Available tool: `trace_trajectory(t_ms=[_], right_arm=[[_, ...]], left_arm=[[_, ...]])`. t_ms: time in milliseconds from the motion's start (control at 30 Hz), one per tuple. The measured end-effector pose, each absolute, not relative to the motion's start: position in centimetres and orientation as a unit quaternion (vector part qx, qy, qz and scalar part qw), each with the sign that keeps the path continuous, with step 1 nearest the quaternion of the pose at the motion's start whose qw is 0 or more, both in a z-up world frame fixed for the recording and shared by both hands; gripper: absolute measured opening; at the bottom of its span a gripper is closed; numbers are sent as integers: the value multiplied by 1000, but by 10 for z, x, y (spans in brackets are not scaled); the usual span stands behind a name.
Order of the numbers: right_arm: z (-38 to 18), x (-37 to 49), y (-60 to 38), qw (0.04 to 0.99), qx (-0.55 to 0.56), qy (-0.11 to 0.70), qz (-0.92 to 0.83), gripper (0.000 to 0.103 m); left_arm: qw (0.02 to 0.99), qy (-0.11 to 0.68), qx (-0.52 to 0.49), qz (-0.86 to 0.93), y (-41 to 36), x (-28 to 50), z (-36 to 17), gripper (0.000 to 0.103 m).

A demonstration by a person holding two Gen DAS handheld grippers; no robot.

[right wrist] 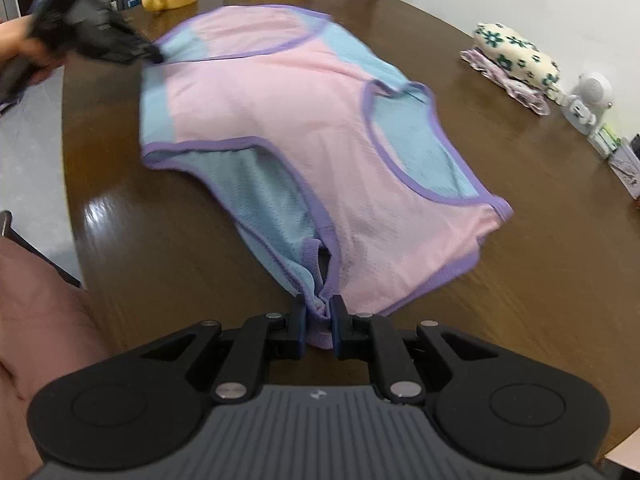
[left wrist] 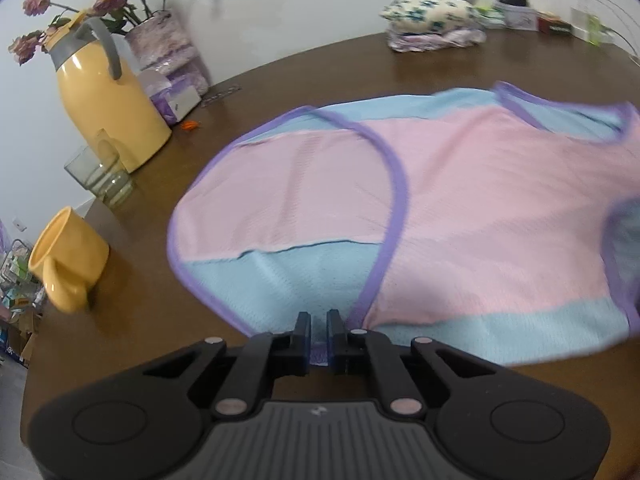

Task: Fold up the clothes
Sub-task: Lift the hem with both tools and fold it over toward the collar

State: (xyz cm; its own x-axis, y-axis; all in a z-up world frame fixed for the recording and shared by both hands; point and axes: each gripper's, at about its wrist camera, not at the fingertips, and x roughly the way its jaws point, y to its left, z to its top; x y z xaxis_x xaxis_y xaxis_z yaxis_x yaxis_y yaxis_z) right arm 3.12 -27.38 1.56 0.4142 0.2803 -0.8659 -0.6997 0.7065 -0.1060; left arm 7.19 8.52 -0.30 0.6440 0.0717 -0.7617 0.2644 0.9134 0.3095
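Note:
A pink and light-blue mesh vest [left wrist: 460, 208] with purple trim lies spread on the brown wooden table [left wrist: 140, 340]. My left gripper [left wrist: 319, 322] is shut on its blue hem edge, a strip of purple trim pinched between the pads. In the right wrist view the same vest [right wrist: 280, 120] stretches away from me. My right gripper [right wrist: 319, 312] is shut on a bunched purple-trimmed shoulder strap. The left gripper [right wrist: 154, 56], held by a hand, grips the far hem corner at the upper left.
A yellow jug [left wrist: 108, 96], a glass [left wrist: 100, 176], a yellow mug [left wrist: 68, 260] and a vase of pink flowers [left wrist: 160, 40] stand at the left. A stack of folded clothes [left wrist: 432, 20] and small boxes [left wrist: 520, 12] sit at the far side. A pink sleeve [right wrist: 36, 340] is near.

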Motion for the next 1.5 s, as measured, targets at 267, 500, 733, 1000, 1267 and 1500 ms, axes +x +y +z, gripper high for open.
trace_trajectory(t_ms=[267,500,733,1000,1267,1500], right_arm=[[13,60,-316,806,-263,447,286,11],[27,75,-344,814,-198,450,309,40],[68,116,-364,857,-91,422,281,66],[44,200,-345,859,-71,461,211,55],[19,244,-343,830,-37,513,213,42],[11,258,-337,816,-43,530,225,40]], left_arm=[[886,437,143,-62,52,20,2,3],[900,423,64,-82,76,34,39,48],[913,386,80,-101,97,115,90,85],[883,415,160,-149,80,238,58,78],[839,477,142,-219,91,302,25,53],[812,504,164,-247,94,313,14,52]])
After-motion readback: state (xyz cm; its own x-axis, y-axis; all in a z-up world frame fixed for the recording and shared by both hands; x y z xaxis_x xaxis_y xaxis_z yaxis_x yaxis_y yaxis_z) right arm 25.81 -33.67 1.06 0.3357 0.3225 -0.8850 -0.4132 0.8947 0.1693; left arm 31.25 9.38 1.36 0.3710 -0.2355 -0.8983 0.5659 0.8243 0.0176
